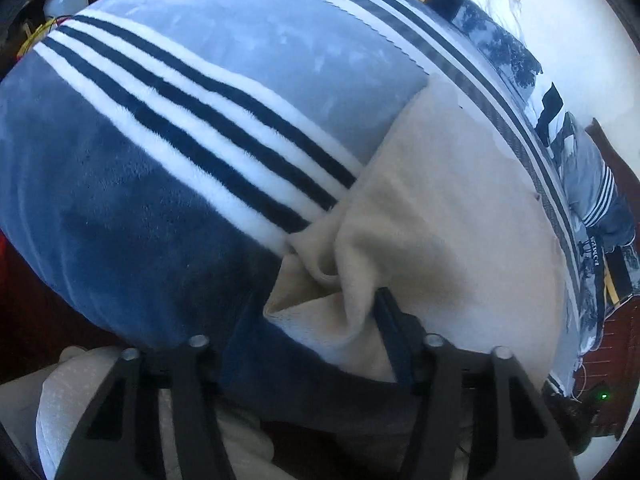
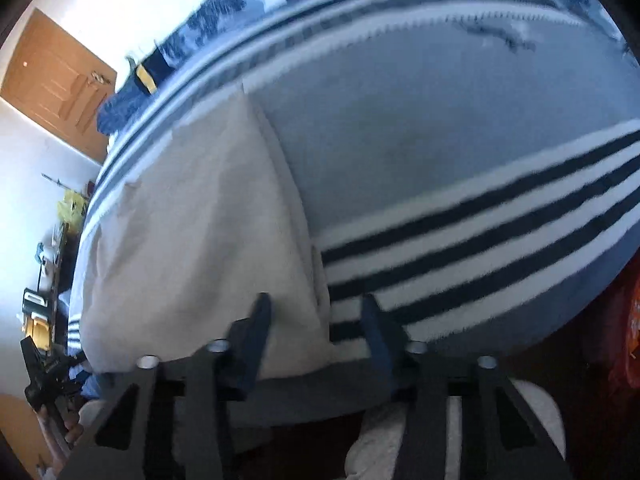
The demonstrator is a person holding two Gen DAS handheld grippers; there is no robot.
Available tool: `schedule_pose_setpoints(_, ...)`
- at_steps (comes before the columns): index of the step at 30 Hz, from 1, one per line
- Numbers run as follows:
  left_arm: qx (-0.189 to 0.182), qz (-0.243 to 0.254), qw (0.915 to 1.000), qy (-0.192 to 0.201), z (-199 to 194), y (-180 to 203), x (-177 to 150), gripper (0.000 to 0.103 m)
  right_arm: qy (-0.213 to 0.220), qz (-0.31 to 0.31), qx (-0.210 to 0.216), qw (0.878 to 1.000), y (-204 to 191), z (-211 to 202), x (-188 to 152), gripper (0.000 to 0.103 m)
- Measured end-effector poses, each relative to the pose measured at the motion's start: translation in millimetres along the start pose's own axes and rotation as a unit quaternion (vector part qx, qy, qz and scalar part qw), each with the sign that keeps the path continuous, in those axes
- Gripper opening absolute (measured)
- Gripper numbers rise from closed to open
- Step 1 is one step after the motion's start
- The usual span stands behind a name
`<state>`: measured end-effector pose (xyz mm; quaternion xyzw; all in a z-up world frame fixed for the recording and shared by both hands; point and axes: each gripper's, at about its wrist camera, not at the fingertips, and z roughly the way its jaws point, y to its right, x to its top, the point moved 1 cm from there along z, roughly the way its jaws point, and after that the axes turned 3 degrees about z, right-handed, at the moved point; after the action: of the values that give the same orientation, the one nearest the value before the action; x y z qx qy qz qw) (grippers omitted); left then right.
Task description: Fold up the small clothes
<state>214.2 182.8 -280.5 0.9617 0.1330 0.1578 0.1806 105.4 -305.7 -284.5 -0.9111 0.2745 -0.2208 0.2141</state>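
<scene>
A beige cloth (image 1: 440,216) lies flat on a blue plush blanket (image 1: 120,200) with black and white stripes. Its near corner is bunched into folds between the fingers of my left gripper (image 1: 326,286), whose right finger (image 1: 386,316) touches the fabric. The jaws stand apart and the left finger is mostly in shadow. In the right wrist view the same cloth (image 2: 192,232) spreads to the left. My right gripper (image 2: 316,300) hangs low over its near right edge, jaws apart, one finger (image 2: 256,320) over the cloth and the other over the stripes.
Patterned blue and white bedding (image 1: 516,60) runs along the far side of the blanket. A brown door (image 2: 56,80) and cluttered shelves (image 2: 52,264) stand at the left of the right wrist view. Pale textured fabric (image 1: 60,392) lies below the near blanket edge.
</scene>
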Motion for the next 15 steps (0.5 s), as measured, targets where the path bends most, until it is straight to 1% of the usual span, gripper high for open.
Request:
schedule_pose_setpoints(1, -0.008, -0.002, 1.0, -0.002, -0.2, 0.0, -1.4, 0.039, -0.004, -0.007, 0.0, 1.0, -1.9, 1.9, -0.4, 0.023)
schedule_pose_setpoints(2, -0.017, -0.001, 0.9998, -0.002, -0.9, -0.4, -3.6, 0.022, -0.009, -0.017, -0.009, 1.0, -5.1, 3.5, -1.3, 0.011)
schedule_pose_setpoints(3, -0.029, 0.002, 0.9996, 0.001, -1.7, 0.7, -6.4, 0.015, -0.004, -0.024, -0.024, 0.999, -6.7, 3.2, -3.1, 0.007)
schedule_pose_setpoints(5, -0.024, 0.005, 0.9994, 0.023, -7.8, 2.2, -10.7, 0.012, 0.012, -0.037, -0.061, 0.997, -11.1, -2.9, -6.6, 0.003)
schedule_pose_setpoints(6, -0.021, 0.005, 0.9993, 0.032, -10.9, 1.3, -12.6, 0.012, 0.018, -0.038, -0.072, 0.997, -11.0, -4.2, -8.1, 0.002)
schedule_pose_setpoints(7, -0.013, 0.002, 0.9994, 0.033, -11.2, 0.4, -11.2, 0.012, 0.018, -0.042, -0.087, 0.995, -10.9, -1.6, -9.0, 0.001)
schedule_pose_setpoints(8, -0.007, -0.004, 0.9995, 0.03, -8.9, -2.4, -11.6, 0.012, 0.009, -0.043, -0.118, 0.992, -8.4, 4.7, -8.2, 0.0)
schedule_pose_setpoints(9, -0.01, -0.012, 0.9997, 0.017, -2.7, -5.4, -9.6, 0.012, 0.005, -0.037, -0.138, 0.99, -4.9, 8.9, -7.0, 0.0)
schedule_pose_setpoints(10, -0.012, -0.018, 0.9997, 0.008, 1.4, -6.8, -9.2, 0.013, 0.0, -0.029, -0.143, 0.989, -2.1, 12.4, -5.0, 0.0)
schedule_pose_setpoints(11, -0.014, -0.021, 0.9997, 0.001, 4.2, -7.6, -9.1, 0.017, -0.001, -0.025, -0.142, 0.99, -2.2, 12.6, -3.3, 0.0)
schedule_pose_setpoints(12, -0.012, -0.023, 0.9997, -0.002, 5.0, -8.4, -8.8, 0.018, 0.008, -0.03, -0.134, 0.991, -4.8, 9.2, -2.9, 0.0)
schedule_pose_setpoints(13, -0.015, -0.023, 0.9996, -0.001, 2.9, -8.7, -9.5, 0.021, 0.019, -0.036, -0.119, 0.992, -8.2, 3.2, -3.3, 0.0)
schedule_pose_setpoints(14, -0.015, -0.021, 0.9997, 0.001, 0.7, -7.3, -10.3, 0.03, 0.032, -0.037, -0.105, 0.993, -11.1, -5.6, -4.1, 0.0)
schedule_pose_setpoints(15, -0.015, -0.018, 0.9997, 0.006, -3.1, -6.5, -12.3, 0.039, 0.044, -0.036, -0.1, 0.993, -14.2, -14.3, -5.0, 0.001)
